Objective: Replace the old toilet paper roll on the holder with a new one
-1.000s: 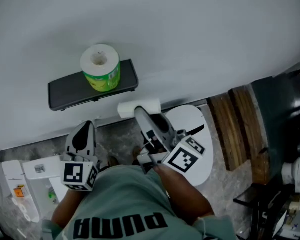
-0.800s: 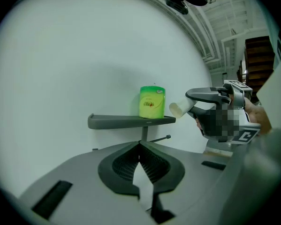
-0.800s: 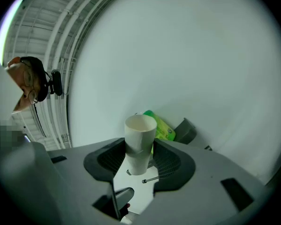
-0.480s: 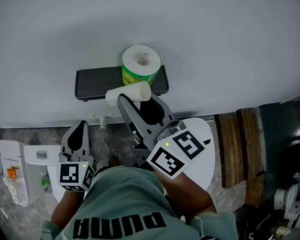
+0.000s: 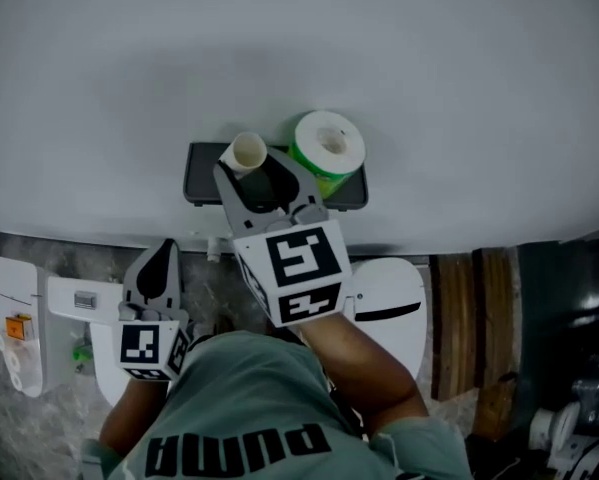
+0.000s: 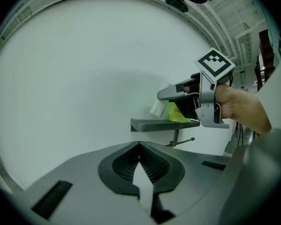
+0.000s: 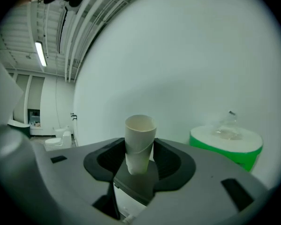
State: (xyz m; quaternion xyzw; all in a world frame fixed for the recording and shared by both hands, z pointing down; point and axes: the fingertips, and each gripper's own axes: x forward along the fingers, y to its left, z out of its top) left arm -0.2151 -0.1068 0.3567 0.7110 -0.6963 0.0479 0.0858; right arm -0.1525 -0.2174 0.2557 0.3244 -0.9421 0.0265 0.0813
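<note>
white cardboard tube [image 7: 140, 134], bare and upright, pinched in the right gripper [image 7: 140, 150].

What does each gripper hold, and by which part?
The right gripper holds the empty tube by its lower half, upright; the left gripper holds nothing.

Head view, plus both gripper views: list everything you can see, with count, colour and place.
cardboard tube: 1, off-white, upright in the right hand-held gripper, over the left part of the shelf
toilet paper roll: 1, white with green wrap, standing on the shelf
shelf: 1, dark grey, on the wall
wall: 1, white, behind the shelf
wooden slats: 2 seen, brown, floor at right
left hand-held gripper: 1, grey, low left, jaws together, empty
right hand-held gripper: 1, grey, jaws closed on the cardboard tube
</note>
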